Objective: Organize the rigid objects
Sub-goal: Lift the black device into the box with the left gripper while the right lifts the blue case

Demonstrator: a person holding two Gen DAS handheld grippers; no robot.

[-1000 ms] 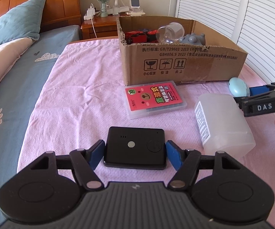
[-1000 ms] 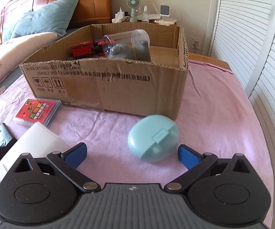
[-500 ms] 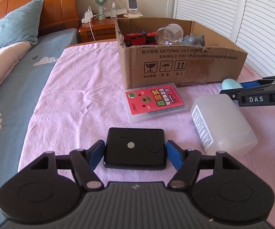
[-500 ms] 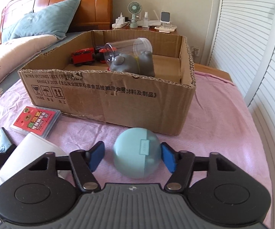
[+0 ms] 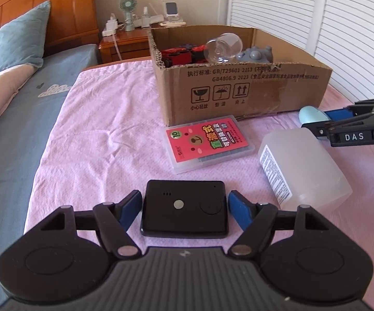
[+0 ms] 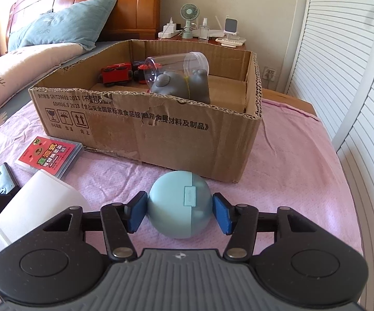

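My left gripper (image 5: 184, 206) is shut on a flat black device (image 5: 184, 211) and holds it over the pink cloth. My right gripper (image 6: 179, 211) is shut on a light blue egg-shaped case (image 6: 179, 210), lifted in front of the cardboard box (image 6: 176, 129); it also shows in the left wrist view (image 5: 313, 118). The box (image 5: 244, 88) holds a red toy train (image 6: 115, 73), a clear jar (image 6: 176, 64) and a grey toy (image 6: 184, 86). A pink card case (image 5: 209, 142) and a white translucent bottle (image 5: 303, 165) lie on the cloth.
The pink cloth (image 5: 104, 134) covers the bed; blue bedding and pillows (image 5: 8, 46) lie to the left. A wooden nightstand (image 5: 127, 41) with a small fan and chargers stands behind the box. White louvred doors (image 6: 355, 90) run along the right.
My right gripper closed on the blue case and lifted it, turning it upright. My left gripper kept its hold on the black device and rose, with the view higher above the cloth.
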